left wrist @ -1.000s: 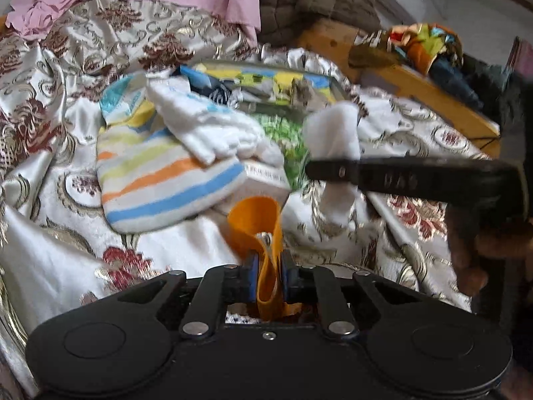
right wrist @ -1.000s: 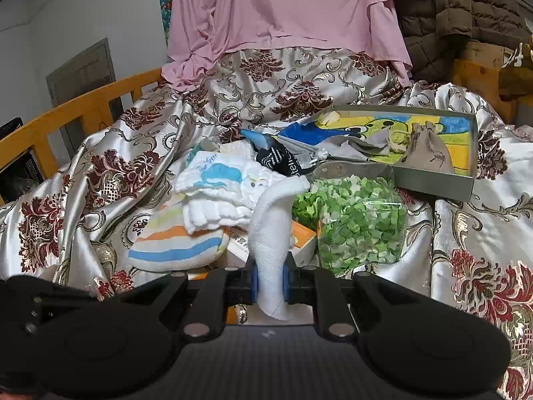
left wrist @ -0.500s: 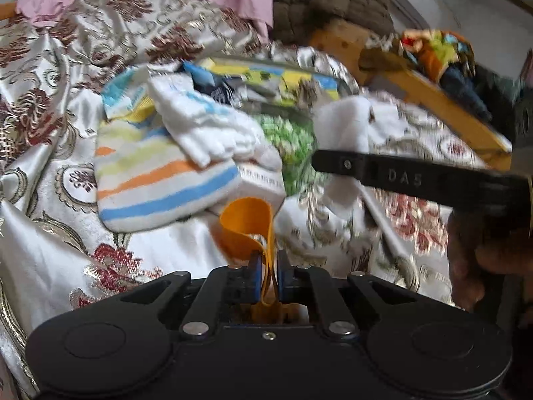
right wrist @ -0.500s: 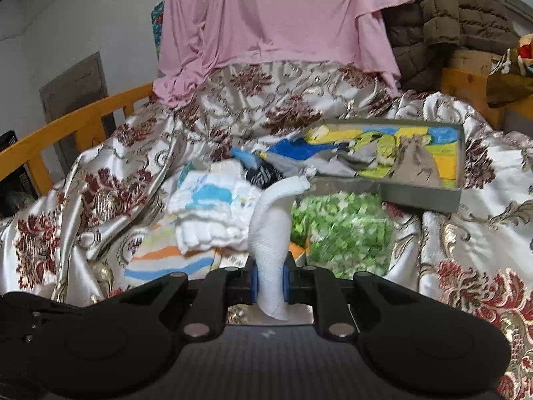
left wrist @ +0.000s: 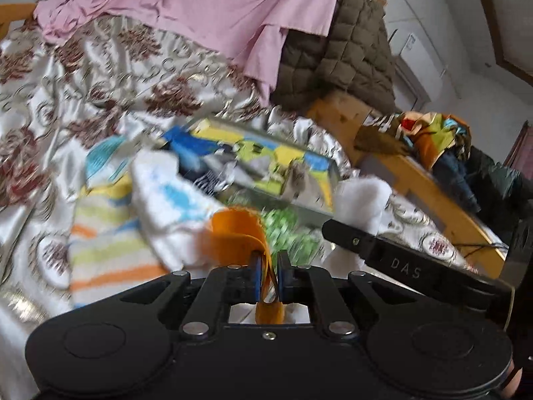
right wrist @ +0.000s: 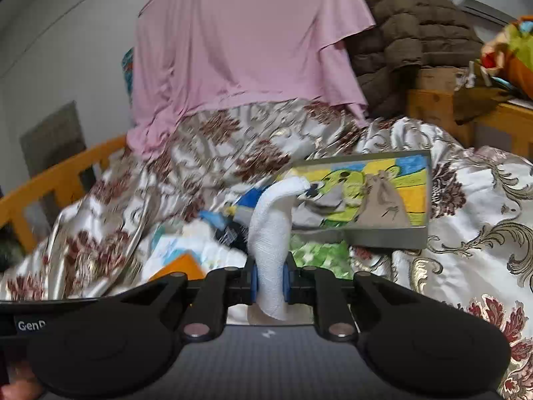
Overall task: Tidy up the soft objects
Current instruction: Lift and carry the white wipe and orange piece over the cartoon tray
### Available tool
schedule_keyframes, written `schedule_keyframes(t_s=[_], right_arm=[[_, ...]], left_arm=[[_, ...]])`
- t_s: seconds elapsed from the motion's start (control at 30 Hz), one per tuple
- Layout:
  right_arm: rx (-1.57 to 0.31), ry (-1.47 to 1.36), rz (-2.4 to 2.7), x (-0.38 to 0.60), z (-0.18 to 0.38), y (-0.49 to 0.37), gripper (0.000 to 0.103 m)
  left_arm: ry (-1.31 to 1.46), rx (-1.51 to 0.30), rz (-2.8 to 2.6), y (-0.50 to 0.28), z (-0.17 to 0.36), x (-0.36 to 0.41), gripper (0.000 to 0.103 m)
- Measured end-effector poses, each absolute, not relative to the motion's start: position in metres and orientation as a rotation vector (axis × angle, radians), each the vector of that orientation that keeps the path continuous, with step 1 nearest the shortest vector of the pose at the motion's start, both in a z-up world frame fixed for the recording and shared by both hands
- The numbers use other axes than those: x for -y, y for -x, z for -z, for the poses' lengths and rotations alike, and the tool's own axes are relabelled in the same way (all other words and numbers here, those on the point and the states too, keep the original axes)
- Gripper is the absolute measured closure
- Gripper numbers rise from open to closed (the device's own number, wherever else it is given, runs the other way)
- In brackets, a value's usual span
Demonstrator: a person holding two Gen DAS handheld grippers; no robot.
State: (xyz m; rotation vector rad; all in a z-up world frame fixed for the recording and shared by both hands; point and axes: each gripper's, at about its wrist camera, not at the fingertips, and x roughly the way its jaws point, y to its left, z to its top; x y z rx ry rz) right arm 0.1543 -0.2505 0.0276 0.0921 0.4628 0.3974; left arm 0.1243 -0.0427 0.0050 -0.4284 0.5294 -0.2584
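My left gripper (left wrist: 266, 275) is shut on an orange cloth strip (left wrist: 238, 233), held above the bed. My right gripper (right wrist: 269, 278) is shut on a rolled white cloth (right wrist: 271, 230); it also shows in the left wrist view (left wrist: 361, 200) at the right. A shallow box with a cartoon print (right wrist: 393, 236) lies on the bedspread and holds a tan pouch (right wrist: 383, 205) and grey cloth. A striped cloth (left wrist: 103, 233) and a white-and-blue cloth (left wrist: 166, 196) lie left of the box. A green patterned bag (right wrist: 319, 255) lies in front of the box.
A floral satin bedspread (right wrist: 473, 206) covers the bed. A pink sheet (right wrist: 240, 46) and a brown quilted jacket (right wrist: 409, 36) hang at the back. A wooden rail (right wrist: 56, 183) runs along the left; a wooden frame with colourful clothes (left wrist: 429, 140) stands at the right.
Both grippers have risen and tilted up with their cloths still held, so the box and the pink sheet now fill more of both views. The pile sits lower in frame.
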Motion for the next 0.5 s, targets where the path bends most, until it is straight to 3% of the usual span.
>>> schedule_keyframes(t_s=[0.5], right_arm=[[-0.370, -0.235, -0.279, 0.295, -0.020, -0.213, 0.087]], left_arm=[[0.474, -0.448, 0.343, -0.188, -0.033, 0.077, 0.094]])
